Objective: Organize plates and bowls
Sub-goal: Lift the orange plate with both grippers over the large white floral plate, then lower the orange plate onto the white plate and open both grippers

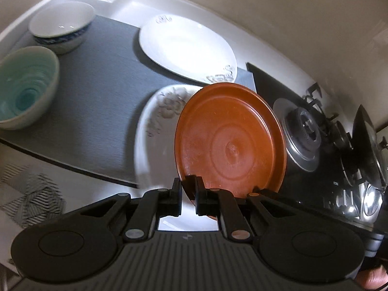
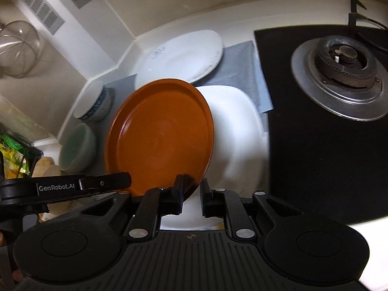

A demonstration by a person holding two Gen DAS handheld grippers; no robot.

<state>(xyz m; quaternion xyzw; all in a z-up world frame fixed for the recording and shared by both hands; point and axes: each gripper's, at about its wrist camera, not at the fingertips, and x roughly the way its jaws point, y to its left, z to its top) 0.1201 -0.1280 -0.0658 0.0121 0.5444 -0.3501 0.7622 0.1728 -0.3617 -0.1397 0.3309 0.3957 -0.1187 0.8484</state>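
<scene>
A brown plate (image 1: 230,140) (image 2: 160,133) hangs tilted above the grey mat (image 1: 97,97), held by its lower rim. My left gripper (image 1: 188,194) is shut on that rim and faces the plate's underside. In the right wrist view it reaches in from the left (image 2: 128,179). My right gripper (image 2: 191,191) is shut on the same rim a little further along, facing the top. Beneath lies a white flowered plate (image 1: 157,121) (image 2: 237,133), blurred. Another white plate (image 1: 186,48) (image 2: 179,55) rests at the back. A white-and-blue bowl (image 1: 60,26) (image 2: 94,101) and a teal bowl (image 1: 24,89) (image 2: 77,148) stand at the left.
A black gas hob with a burner (image 1: 303,126) (image 2: 339,65) borders the mat on the right, and a dark pan (image 1: 366,140) sits further along. The wall corner closes the back. A wire strainer (image 2: 19,48) and snack packets (image 2: 12,155) are at the far left.
</scene>
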